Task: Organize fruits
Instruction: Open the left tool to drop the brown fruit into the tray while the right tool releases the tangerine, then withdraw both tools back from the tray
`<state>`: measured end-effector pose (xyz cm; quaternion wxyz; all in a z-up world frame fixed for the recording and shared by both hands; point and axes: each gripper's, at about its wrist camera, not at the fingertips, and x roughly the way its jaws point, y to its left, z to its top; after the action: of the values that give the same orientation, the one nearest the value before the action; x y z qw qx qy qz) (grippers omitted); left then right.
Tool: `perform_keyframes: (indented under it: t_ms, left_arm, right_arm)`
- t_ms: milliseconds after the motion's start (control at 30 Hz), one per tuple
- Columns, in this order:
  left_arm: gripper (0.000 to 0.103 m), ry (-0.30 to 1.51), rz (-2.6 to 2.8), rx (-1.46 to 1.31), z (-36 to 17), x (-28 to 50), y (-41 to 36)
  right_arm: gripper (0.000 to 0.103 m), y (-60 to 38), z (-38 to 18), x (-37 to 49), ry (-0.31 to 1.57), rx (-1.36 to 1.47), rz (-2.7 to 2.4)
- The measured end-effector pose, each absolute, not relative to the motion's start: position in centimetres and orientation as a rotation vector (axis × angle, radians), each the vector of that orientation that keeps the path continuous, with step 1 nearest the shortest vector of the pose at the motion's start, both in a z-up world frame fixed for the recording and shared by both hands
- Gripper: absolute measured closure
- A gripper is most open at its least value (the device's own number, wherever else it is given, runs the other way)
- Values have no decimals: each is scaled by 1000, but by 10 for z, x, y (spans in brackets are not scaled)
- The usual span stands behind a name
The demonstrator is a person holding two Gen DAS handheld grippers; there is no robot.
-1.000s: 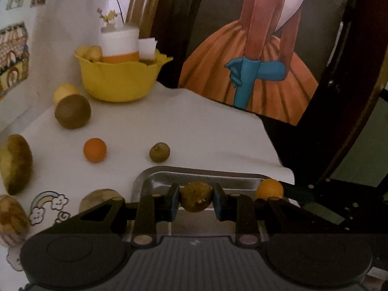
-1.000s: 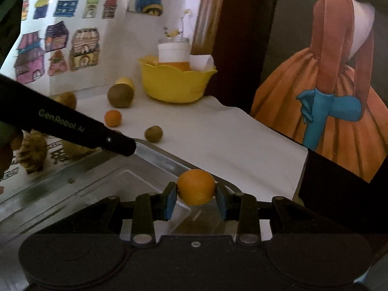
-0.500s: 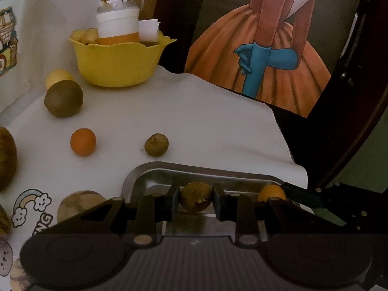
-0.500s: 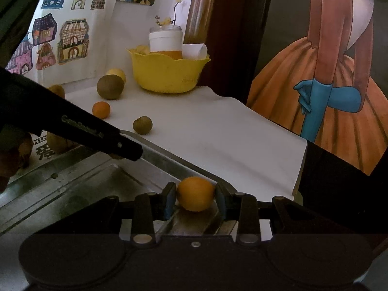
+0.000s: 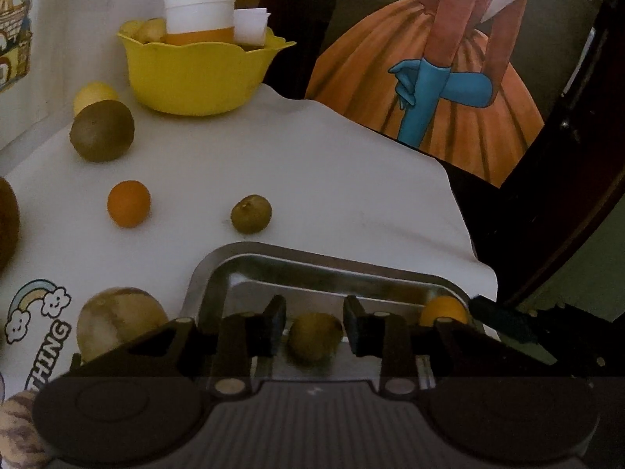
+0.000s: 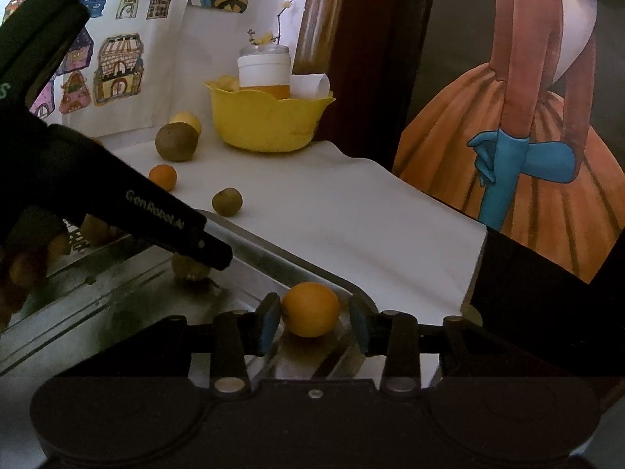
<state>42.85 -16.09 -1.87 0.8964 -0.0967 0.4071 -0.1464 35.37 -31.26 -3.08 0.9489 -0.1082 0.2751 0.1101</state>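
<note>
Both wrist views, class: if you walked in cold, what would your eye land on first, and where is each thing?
First, the bright orange lying in the metal tray, between the right gripper fingers, which have just been opening and now stand apart from it. Next, the brownish fruit in the same tray, between the left gripper fingers, also just opening. Behind, a yellow bowl stands at the back of the white cloth.

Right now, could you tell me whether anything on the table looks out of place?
Mostly the yellow bowl: it holds a white jar with twigs and a rolled paper rather than just fruit, while several fruits lie loose on the white cloth.
</note>
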Motion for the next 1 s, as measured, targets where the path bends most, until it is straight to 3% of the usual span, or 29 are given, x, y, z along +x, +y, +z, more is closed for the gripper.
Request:
perform_keyframes:
  t_ms: [133, 200, 367, 500, 600, 767, 1000]
  left_arm:
    - [60, 826, -304, -212, -7, 422, -159]
    - [41, 804, -307, -221, 3, 415, -157]
    - [15, 735, -302, -244, 30, 391, -151]
    - [2, 669, -295, -249, 51, 365, -140]
    - [0, 618, -288, -234, 67, 341, -134]
    - [0, 554, -277, -217, 85, 300, -120]
    - [0, 484, -258, -199, 96, 235, -95]
  right_arm:
    - [55, -318, -23, 344, 548, -205, 220]
    - [49, -320, -20, 337, 541, -197, 220]
    - [33, -324, -5, 316, 514, -161, 222]
    - [19, -325, 10, 291, 476, -137, 232]
    - [9, -323, 25, 268, 441, -126, 240]
    - [1, -315, 45, 231, 390, -114, 250]
    - [1, -300, 65, 180, 363, -103, 254]
